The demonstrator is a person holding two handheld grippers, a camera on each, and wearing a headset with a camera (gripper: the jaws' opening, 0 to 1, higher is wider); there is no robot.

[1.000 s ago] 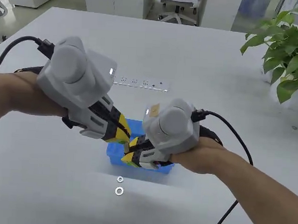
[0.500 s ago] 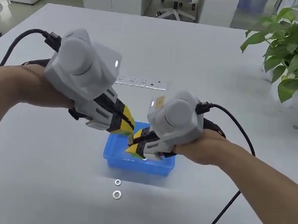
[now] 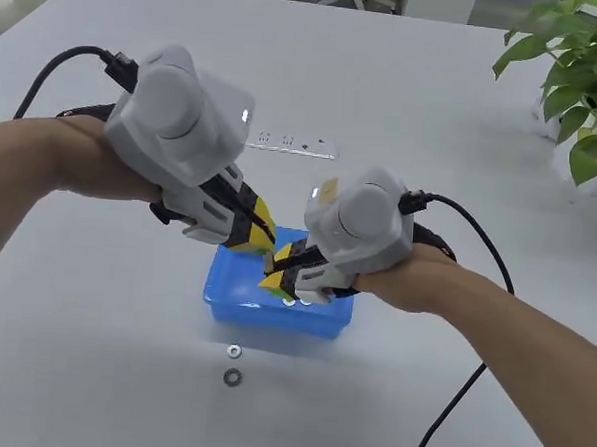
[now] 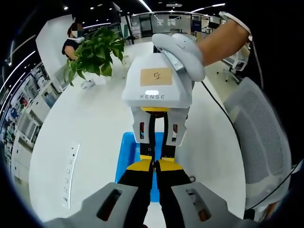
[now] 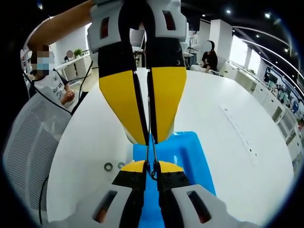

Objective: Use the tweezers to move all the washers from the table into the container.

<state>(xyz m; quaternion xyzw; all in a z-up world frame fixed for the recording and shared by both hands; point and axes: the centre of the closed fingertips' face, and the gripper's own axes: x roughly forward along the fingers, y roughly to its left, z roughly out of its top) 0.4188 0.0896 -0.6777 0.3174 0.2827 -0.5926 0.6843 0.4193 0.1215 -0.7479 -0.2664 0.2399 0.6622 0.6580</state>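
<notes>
Tweezers (image 5: 151, 153) prob. w/ washer (image 5: 153, 172), over container (image 5: 190, 152).

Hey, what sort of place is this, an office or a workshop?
Most likely an open-plan office or lab: a large white table with a built-in power strip, a leafy plant at its far side, and a mesh office chair beside it.
</notes>
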